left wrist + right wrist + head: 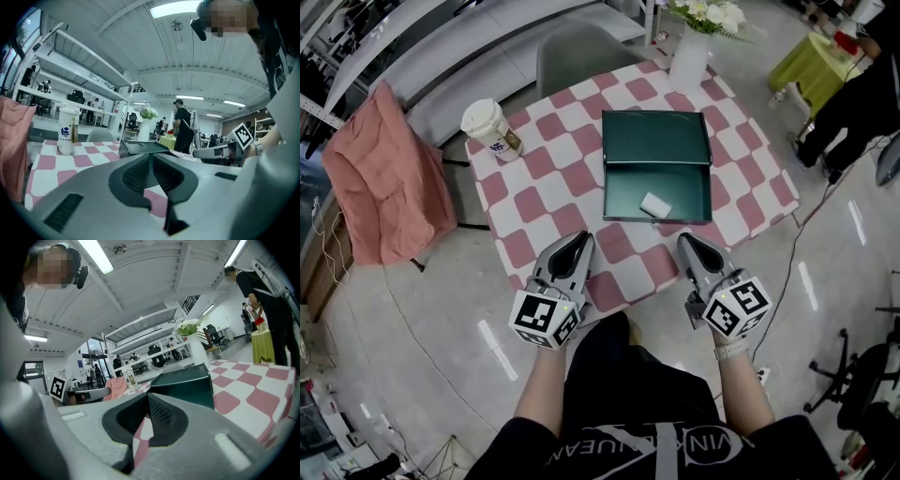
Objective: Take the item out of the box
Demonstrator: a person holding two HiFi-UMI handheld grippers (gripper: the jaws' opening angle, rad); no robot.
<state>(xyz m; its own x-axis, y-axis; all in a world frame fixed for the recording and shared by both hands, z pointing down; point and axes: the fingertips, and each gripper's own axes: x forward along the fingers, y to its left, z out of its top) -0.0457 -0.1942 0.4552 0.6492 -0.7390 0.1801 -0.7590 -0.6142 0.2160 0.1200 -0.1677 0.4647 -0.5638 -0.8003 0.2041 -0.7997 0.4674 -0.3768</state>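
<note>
1. the open green box sits mid-table on the pink-and-white checked cloth, with its lid lying open on the far side.
2. a small white item lies inside the box, close to its near wall; it looks like a little pad or eraser, but it is too small to be sure.
3. the left gripper hovers over the table's near edge, jaws pressed together on nothing.
4. the right gripper hovers just short of the box's near wall, jaws likewise closed and empty.
5. a lidded paper cup stands left of the box.
</note>
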